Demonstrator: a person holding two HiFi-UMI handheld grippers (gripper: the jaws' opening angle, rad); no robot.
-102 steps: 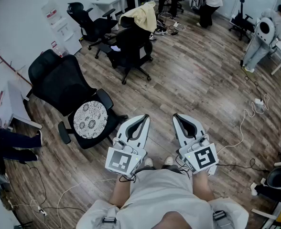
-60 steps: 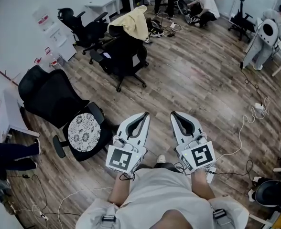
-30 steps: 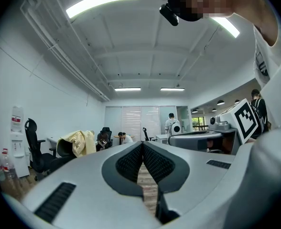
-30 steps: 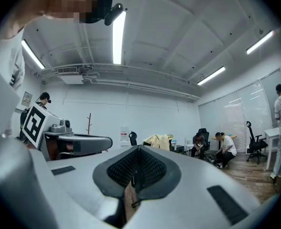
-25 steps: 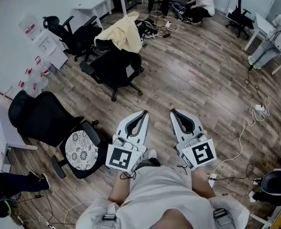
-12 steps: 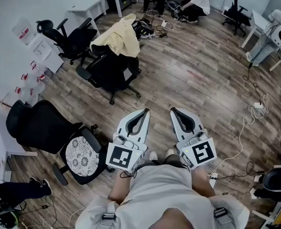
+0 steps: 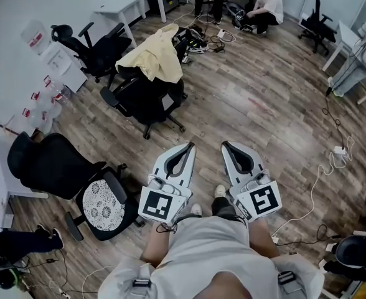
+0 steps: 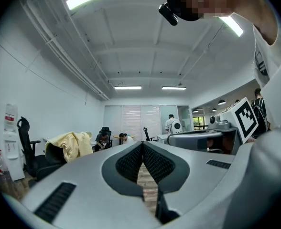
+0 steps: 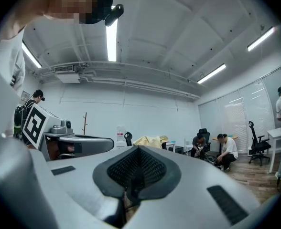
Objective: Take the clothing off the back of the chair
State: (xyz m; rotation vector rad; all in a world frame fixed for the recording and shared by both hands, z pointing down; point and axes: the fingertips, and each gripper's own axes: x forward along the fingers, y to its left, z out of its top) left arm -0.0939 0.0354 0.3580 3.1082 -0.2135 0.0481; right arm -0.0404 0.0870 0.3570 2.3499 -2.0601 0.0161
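Your left gripper has its jaws pressed together, the ribbed pads meeting at the tips with nothing between them. Your right gripper is just beside it, pressed together and empty too. Both are held level in front of your body, pointing ahead over bare floor.

The clothing, a pale yellow garment, is ahead of the left gripper and off to its left, well apart from both tips. It is draped over the top of the backrest of a black chair and hangs down both sides. The left gripper view shows it low on the left, and the right gripper view shows it small, just above the jaw tips. A second chair with a lace cushion stands close on the left gripper's left. A white cable trails across the floor off to the right gripper's right. Far ahead, beyond the chair, are a white bench and some people crouched low.

You look to be on the approach, with nothing grasped yet. Next you will likely need to close in on the chair, bearing left, and spread one gripper's jaws before reaching it. Aim for the fold lying over the top of the backrest, pinch a good bunch of cloth, then lift up and away so it clears the backrest. The chair is on castors, so it may roll or swivel if you drag sideways.
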